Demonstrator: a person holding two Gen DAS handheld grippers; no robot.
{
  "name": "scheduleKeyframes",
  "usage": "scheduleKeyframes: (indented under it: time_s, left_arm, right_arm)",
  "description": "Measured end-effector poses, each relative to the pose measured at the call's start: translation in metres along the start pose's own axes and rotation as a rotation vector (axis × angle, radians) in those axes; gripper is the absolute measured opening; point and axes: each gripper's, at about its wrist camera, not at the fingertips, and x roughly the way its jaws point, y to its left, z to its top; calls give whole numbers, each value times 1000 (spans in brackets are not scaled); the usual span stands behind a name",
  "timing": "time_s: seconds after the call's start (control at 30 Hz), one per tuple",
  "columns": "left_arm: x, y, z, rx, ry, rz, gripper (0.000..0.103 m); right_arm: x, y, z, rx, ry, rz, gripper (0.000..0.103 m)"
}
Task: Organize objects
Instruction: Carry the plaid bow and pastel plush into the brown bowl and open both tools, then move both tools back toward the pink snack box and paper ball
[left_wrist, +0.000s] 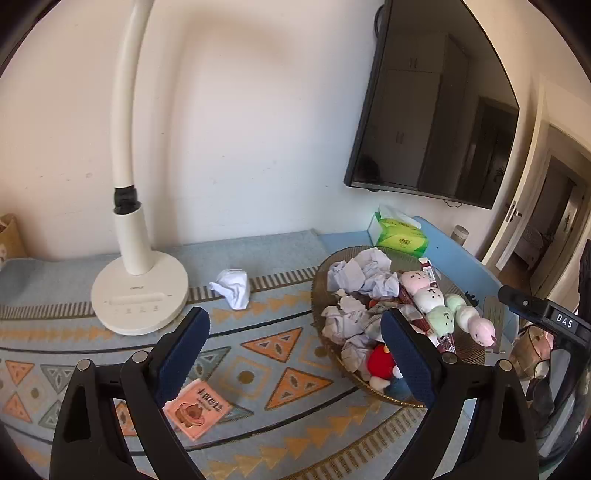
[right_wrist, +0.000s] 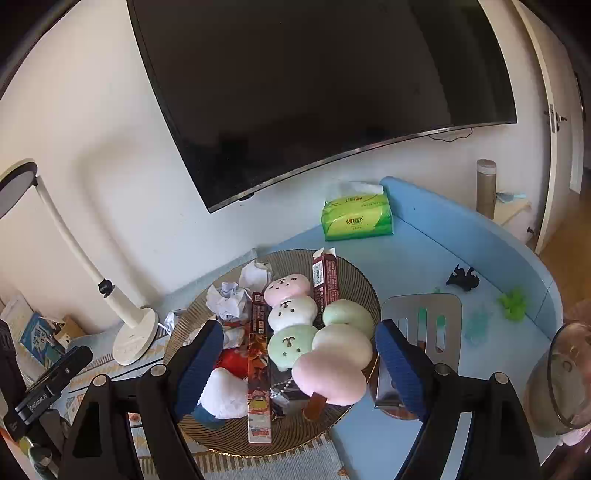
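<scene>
A round woven tray (left_wrist: 466, 353) (right_wrist: 362, 280) holds crumpled paper balls (left_wrist: 364, 275) (right_wrist: 227, 301), two dango plush skewers (left_wrist: 430, 295) (right_wrist: 332, 347), red snack boxes (right_wrist: 258, 373) and a red and white plush (left_wrist: 382, 363) (right_wrist: 223, 391). One crumpled paper (left_wrist: 232, 288) lies on the patterned mat, and a pink packet (left_wrist: 197, 408) lies under my left gripper (left_wrist: 295, 354). The left gripper is open and empty above the mat. My right gripper (right_wrist: 299, 358) is open and empty, just above the tray's near side.
A white desk lamp (left_wrist: 138, 295) (right_wrist: 129, 332) stands at the back left. A green tissue pack (left_wrist: 400, 236) (right_wrist: 356, 219) sits by the wall under a TV (right_wrist: 314, 92). A metal spatula (right_wrist: 421, 325), small toys (right_wrist: 513, 302) and a clear cup (right_wrist: 561, 380) are on the blue table.
</scene>
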Motion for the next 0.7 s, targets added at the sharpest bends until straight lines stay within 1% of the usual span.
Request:
scheduleKeyframes:
  time_s: [0.13, 0.2, 0.23, 0.27, 0.37, 0.43, 0.5, 0.53, 0.63, 0.7]
  left_arm:
    - [-39, 47, -15, -76, -23, 75, 94]
    - [-57, 71, -26, -124, -35, 113, 96]
    - [-65, 83, -32, -149, -37, 132, 101]
    - [-71, 95, -39, -176, -37, 148, 102]
    - [-81, 126, -65, -249, -27, 181, 102]
    - [-81, 137, -85, -264, -19, 235, 102]
    - [-72, 142, -101, -248, 29, 268, 102]
    - [-68, 143, -108, -236, 43, 291, 102]
    - [-59, 141, -121, -181, 71, 361, 102]
    - [-52, 138, -124, -160, 93, 421, 102]
  right_arm:
    - [-25, 19, -15, -17, -19, 71, 85]
    - [-30, 36, -28, -34, -13, 134, 92]
    - [-31, 47, -36, -49, -4, 164, 96]
    - [-30, 59, -46, -70, 10, 190, 97]
    - [-14, 100, -81, -175, 84, 240, 97]
    - [4, 124, -107, -241, 142, 234, 97]
    - [24, 141, -129, -291, 198, 234, 97]
    - [34, 147, -138, -316, 217, 219, 97]
    - [57, 161, -160, -426, 223, 117, 97]
    - [70, 161, -167, -443, 242, 77, 97]
